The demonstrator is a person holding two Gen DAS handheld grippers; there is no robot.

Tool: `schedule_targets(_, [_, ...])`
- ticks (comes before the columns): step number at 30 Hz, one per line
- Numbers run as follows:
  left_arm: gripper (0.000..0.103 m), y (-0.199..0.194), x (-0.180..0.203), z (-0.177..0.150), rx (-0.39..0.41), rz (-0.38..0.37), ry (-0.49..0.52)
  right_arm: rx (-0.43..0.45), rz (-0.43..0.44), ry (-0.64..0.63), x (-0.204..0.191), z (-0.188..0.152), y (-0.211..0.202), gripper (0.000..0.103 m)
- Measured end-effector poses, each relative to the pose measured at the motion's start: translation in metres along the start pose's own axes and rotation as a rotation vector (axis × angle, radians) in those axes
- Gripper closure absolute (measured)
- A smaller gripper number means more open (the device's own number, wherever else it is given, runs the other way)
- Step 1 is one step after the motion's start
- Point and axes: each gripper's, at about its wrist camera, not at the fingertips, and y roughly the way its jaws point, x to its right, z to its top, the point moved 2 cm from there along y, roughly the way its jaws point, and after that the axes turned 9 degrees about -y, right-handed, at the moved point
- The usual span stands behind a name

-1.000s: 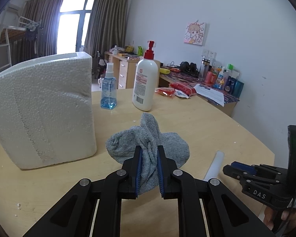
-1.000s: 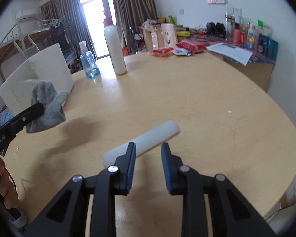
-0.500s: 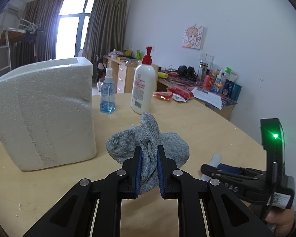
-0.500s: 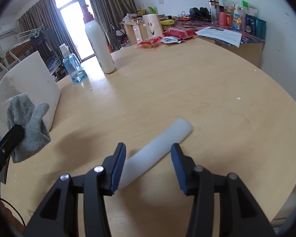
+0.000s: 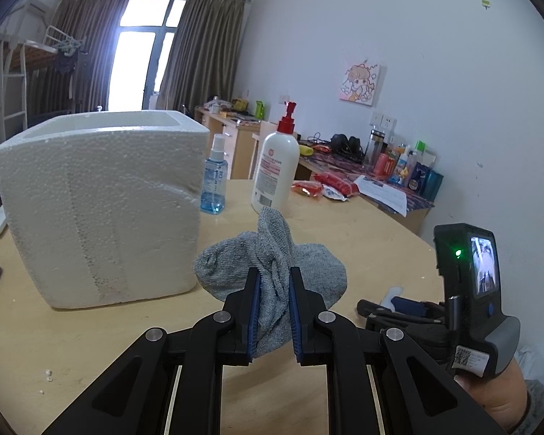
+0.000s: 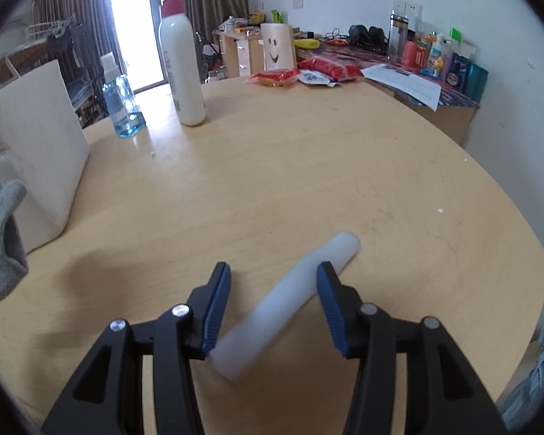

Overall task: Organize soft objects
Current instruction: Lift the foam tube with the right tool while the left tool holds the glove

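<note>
My left gripper (image 5: 274, 282) is shut on a grey sock (image 5: 272, 261) and holds it above the round wooden table (image 5: 344, 232), right of the white foam box (image 5: 101, 203). The sock also shows at the left edge of the right wrist view (image 6: 0, 232). My right gripper (image 6: 273, 279) is open, its jaws on either side of a white foam cylinder (image 6: 290, 301) lying on the table (image 6: 308, 166). The right gripper shows low on the right in the left wrist view (image 5: 399, 308).
A white lotion pump bottle (image 5: 275, 170) and a blue spray bottle (image 5: 214, 185) stand behind the foam box; both show in the right wrist view (image 6: 181, 61) (image 6: 121, 105). Red snack packets (image 6: 279, 76) lie at the far table edge. A cluttered desk (image 5: 380, 174) lines the wall.
My right gripper has opened wider and moved forward, so the foam cylinder now lies between its jaws. My left gripper has lifted the sock higher beside the foam box.
</note>
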Motion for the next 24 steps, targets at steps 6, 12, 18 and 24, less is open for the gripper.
schedule_targets(6, [0.088, -0.003, 0.001, -0.001, 0.006, -0.005, 0.013, 0.002, 0.048, 0.012, 0.017, -0.004, -0.003, 0.081])
schedule_targets(12, [0.088, -0.004, 0.001, 0.0, 0.002, -0.02, 0.022, -0.005, 0.03, 0.025, 0.023, -0.013, -0.011, 0.083])
schedule_targets(18, [0.088, -0.003, 0.002, 0.0, 0.003, -0.02, 0.046, -0.025, 0.045, 0.072, 0.029, -0.011, -0.008, 0.065])
schedule_targets(24, [0.088, -0.004, 0.003, -0.002, 0.01, -0.012, 0.044, -0.021, 0.052, 0.052, 0.017, -0.007, -0.003, 0.047])
